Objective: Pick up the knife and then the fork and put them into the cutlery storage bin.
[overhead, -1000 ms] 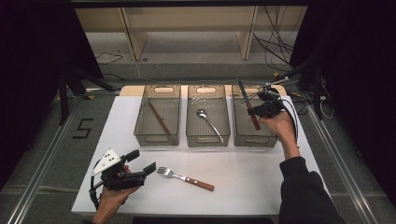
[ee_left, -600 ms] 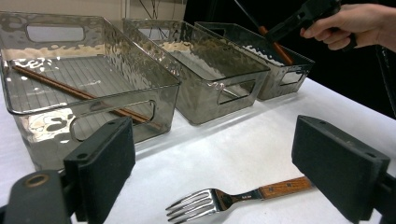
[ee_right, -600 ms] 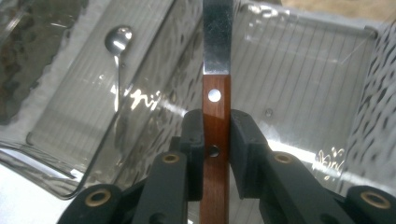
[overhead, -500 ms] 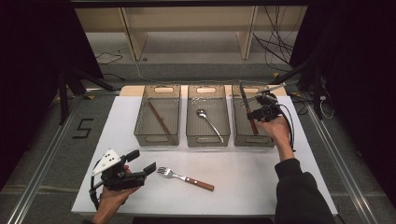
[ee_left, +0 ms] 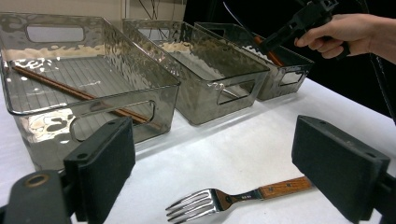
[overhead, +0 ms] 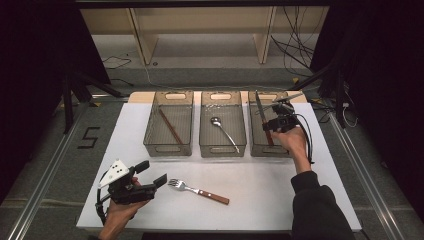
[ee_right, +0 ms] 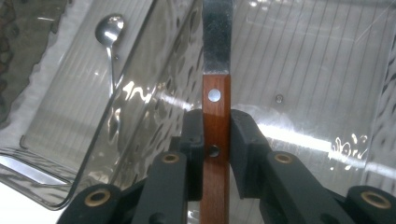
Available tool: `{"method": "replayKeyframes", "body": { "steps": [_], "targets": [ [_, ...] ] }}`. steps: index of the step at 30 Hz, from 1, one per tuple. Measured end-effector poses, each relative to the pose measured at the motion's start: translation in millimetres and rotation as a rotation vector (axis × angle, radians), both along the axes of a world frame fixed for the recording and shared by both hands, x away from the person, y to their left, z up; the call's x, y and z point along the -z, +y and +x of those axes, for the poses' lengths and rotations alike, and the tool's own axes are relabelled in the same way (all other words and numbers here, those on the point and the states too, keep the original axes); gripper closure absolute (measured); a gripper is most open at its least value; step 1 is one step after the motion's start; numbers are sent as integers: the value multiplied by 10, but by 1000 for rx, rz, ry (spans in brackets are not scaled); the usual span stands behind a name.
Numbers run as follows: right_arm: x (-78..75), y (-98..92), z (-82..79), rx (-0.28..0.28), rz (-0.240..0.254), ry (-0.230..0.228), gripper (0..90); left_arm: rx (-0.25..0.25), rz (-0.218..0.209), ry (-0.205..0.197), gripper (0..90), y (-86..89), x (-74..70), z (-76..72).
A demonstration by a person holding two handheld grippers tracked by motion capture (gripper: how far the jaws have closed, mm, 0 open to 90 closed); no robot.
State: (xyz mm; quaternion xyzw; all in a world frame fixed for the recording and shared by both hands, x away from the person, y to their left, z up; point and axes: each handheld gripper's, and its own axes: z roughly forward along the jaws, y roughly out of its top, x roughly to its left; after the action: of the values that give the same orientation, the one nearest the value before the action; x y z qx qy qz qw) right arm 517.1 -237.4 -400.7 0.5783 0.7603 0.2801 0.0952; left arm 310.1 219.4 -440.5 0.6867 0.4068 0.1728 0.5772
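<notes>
- Two black jaws of the right gripper (ee_right: 216, 140) are clamped on the wooden handle of the knife (ee_right: 216, 79), pinching it just below the upper rivet; keep that squeeze steady until the knife is low in the bin.
- Blade points up and away from the hand, so the knife hangs over the right bin (overhead: 260, 146) rather than lying in it. Judging from the high view, the step in hand is setting it down inside.
- Lower the handle end toward the bin floor first, then tip the blade flat along the length of the bin, so nothing leans on the rim or the wall.
- Only part the jaws once the knife rests on the ribbed floor; a release from height could make it bounce or clip the clear wall.
- Neighbouring bins already hold their own things: the spoon (overhead: 223, 132) in the middle bin (overhead: 222, 149), the chopstick (overhead: 170, 126) in the left bin (overhead: 167, 148).
- Left gripper (overhead: 151, 173) has its jaws wide apart and empty, held near the table's front, with the fork (ee_left: 236, 198) lying on the white table (overhead: 270, 195) just ahead of it.
</notes>
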Motion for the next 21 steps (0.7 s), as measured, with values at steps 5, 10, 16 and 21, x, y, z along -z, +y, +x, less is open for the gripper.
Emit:
{"method": "replayKeyframes", "body": {
  "steps": [5,10,16,21],
  "targets": [
    [70,27,11,-1,-15,30,752,0,0,0,131,0,0,0],
    [21,71,6,-35,1,29,608,0,-1,0,131,1,0,1],
    [-101,130,-56,-72,22,-16,512,-1,0,0,128,0,0,0],
    [-201,242,-179,-142,32,-70,421,0,0,1,128,-1,1,1]
  ]
}}
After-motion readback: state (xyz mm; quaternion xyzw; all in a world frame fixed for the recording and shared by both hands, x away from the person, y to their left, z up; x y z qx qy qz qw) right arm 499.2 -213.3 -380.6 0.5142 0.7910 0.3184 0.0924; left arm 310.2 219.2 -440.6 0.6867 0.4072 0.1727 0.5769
